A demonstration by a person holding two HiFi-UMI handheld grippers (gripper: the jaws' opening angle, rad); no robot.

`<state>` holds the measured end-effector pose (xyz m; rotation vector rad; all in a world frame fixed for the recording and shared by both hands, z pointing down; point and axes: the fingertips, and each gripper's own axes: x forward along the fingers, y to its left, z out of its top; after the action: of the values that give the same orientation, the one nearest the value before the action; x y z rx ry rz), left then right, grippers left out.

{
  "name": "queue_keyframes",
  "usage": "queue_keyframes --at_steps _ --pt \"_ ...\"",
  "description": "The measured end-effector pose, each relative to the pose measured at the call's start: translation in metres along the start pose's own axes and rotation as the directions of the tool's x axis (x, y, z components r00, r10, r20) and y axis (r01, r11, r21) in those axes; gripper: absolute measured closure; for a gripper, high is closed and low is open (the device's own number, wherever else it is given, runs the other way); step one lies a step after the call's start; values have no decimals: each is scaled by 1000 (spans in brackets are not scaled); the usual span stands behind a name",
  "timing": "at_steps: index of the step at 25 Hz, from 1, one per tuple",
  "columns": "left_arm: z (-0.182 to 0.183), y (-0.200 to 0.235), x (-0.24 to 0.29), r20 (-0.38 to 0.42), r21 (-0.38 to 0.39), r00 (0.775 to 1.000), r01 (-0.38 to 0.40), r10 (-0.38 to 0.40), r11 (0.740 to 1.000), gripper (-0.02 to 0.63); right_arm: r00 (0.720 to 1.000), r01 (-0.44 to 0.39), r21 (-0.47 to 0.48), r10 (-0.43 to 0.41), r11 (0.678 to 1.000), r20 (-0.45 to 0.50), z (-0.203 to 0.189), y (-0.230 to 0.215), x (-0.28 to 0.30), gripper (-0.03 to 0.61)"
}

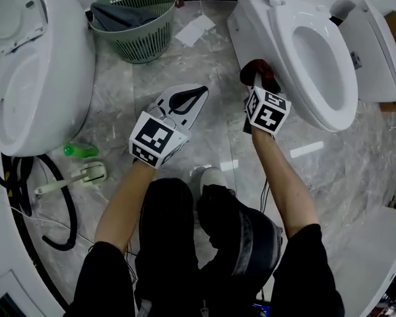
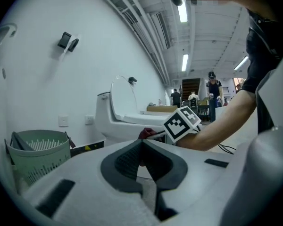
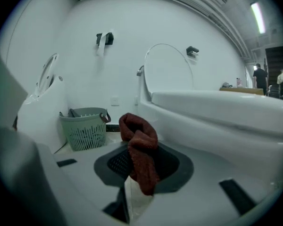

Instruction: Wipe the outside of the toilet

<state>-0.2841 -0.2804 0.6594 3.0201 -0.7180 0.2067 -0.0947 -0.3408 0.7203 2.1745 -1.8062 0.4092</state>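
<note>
A white toilet point(image 1: 317, 58) with its seat down and lid up stands at the upper right; its side wall point(image 3: 217, 121) fills the right of the right gripper view. My right gripper point(image 1: 256, 79) is shut on a dark red cloth point(image 1: 259, 71), which is bunched against the toilet's left outer side near the floor. The cloth point(image 3: 140, 149) hangs folded between the jaws. My left gripper point(image 1: 199, 92) is shut with nothing in it and hovers over the floor to the left of the toilet. The left gripper point(image 2: 142, 147) points toward the toilet point(image 2: 127, 119).
A green slotted basket point(image 1: 137, 18) holding a grey cloth stands at the back. A second white toilet point(image 1: 33, 65) is at the left, with black cables point(image 1: 59, 203), a green bottle point(image 1: 79, 150) and a pale brush point(image 1: 86, 175) on the marble floor. People stand far off.
</note>
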Motion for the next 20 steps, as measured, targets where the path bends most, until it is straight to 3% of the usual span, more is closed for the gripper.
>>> queue_keyframes --at_steps 4,11,15,20 --pt "-7 20 -14 -5 -14 999 -48 48 999 614 999 32 27 -31 999 -31 8 9 39 480" --pt "-20 48 -35 -24 -25 994 -108 108 994 614 983 179 166 -168 970 -75 13 4 82 480" --pt "-27 59 -42 -27 -34 990 -137 136 990 614 978 206 224 -195 952 -74 9 4 89 486" --pt "-32 54 -41 -30 -28 993 -119 118 993 614 976 217 287 -204 933 -73 2 -1 80 488"
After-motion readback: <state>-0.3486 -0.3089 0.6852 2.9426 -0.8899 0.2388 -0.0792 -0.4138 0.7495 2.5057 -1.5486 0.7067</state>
